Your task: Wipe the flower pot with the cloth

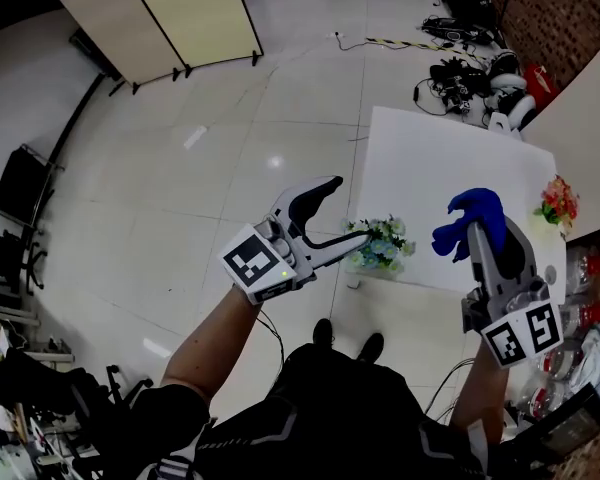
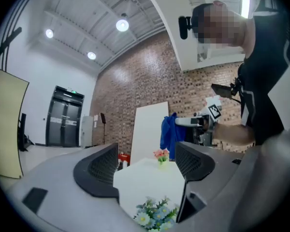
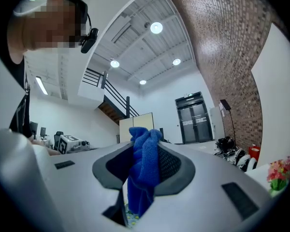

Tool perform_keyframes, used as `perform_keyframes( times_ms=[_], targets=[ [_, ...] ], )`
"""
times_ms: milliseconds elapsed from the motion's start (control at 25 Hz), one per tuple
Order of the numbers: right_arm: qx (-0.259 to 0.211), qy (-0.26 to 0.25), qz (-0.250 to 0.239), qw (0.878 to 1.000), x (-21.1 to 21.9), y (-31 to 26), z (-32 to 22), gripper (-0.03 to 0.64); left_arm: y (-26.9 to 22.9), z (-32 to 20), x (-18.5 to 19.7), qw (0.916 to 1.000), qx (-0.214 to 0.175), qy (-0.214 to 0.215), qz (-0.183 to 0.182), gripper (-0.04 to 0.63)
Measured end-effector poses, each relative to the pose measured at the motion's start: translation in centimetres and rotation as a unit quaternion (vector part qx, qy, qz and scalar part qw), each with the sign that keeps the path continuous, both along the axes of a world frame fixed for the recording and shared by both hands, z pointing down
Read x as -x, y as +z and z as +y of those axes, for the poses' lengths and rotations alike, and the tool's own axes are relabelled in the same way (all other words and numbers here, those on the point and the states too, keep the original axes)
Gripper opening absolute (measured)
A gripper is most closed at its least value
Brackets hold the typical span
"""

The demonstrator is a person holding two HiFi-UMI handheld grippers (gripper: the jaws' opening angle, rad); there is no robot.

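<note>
While the cloth is gripped in the right tool just right of the flower pot, at the near edge of the bench, the left tool is held open and empty just left of it.

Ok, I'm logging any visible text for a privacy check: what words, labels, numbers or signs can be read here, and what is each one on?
No text can be read anywhere.
Left marker cube and right marker cube: black-and-white square patterns, no letters.
Green sign above the double door: too small to read.
Pale band across the door in the right gripper view: blurred.
</note>
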State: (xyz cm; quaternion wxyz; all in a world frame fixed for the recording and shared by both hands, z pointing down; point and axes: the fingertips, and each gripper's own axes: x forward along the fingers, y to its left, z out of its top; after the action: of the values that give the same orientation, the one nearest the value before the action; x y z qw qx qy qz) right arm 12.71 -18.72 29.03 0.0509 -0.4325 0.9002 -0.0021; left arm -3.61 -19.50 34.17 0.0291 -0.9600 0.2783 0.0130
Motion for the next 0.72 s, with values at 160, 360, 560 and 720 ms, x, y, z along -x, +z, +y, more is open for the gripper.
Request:
perform_keyframes(
  times_ms=[160, 360, 560, 720],
  targets=[
    [0.005, 0.012, 0.008, 1.000, 0.9, -0.1, -0.5, 0.101, 0.9, 0.3, 0.4, 0.9994, 0.003, 0.032, -0.012, 0.381],
    [0.019, 0.018, 0.015, 1.000, 1.4, 1.4, -0.7, 0.101, 5.8, 0.8, 0.4, 0.9959, 0.039, 0.076, -0.030, 0.584],
    [0.039, 0.024, 0.028, 0.999, 1.3, 5.1, -1.9, 0.101, 14.7, -0.5, 0.3, 0.9913, 0.068, 0.093, -0.064, 0.595],
    [0.047, 0.020, 0.037, 0.998, 1.4, 8.9, -2.1, 0.101, 20.4, -0.6, 0.6, 0.9916, 0.073, 0.087, -0.062, 0.595]
  ],
)
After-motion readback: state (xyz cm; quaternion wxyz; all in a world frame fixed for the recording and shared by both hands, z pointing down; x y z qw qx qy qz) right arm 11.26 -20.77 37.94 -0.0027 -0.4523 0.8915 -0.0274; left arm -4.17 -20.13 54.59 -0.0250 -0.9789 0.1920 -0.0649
